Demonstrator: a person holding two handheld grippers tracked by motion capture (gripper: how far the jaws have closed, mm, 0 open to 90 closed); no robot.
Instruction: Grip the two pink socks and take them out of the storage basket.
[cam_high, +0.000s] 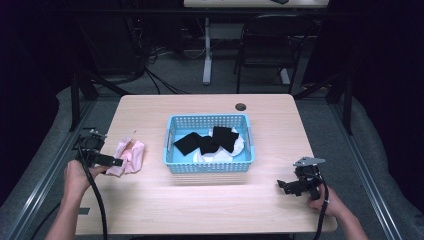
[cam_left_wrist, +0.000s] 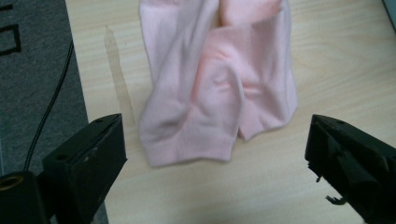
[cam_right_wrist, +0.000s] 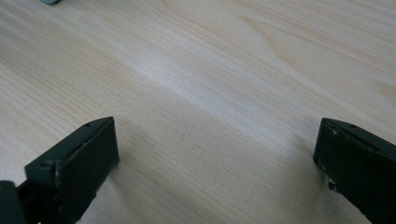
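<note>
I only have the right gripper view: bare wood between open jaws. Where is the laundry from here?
Observer: A blue basket sits mid-table, to the left of your right gripper, holding black and white cloth.
Operator: Anything outside it?
Observer: Pink socks lie on the table left of the basket.
Operator: Is the other gripper holding them?
Observer: No. The left gripper is open, jaws on either side of the socks' near edge, not closed on them.
</note>
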